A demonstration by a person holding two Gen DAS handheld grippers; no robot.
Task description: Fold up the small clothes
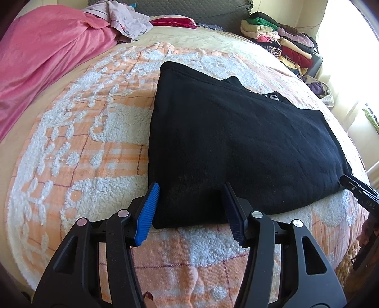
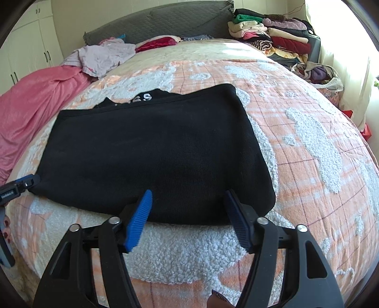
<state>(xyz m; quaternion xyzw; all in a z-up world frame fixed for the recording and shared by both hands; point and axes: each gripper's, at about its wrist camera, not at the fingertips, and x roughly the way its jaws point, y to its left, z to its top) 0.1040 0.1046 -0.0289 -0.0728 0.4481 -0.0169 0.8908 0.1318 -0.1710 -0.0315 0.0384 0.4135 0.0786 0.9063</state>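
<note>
Both tongs, left gripper (image 1: pixel 190 210) and right gripper (image 2: pixel 189 220), sit wide apart at the bottom-centre near edge of the folded black knit garment (image 1: pixel 227 142) on the orange-and-white fleecy bedspread (image 1: pixel 90 151), probably lined up to grab that edge for another fold.

A home bedroom: bed (image 2: pixel 308 142), headboard (image 2: pixel 165 19), stacked clothes (image 2: pixel 272 35).
</note>
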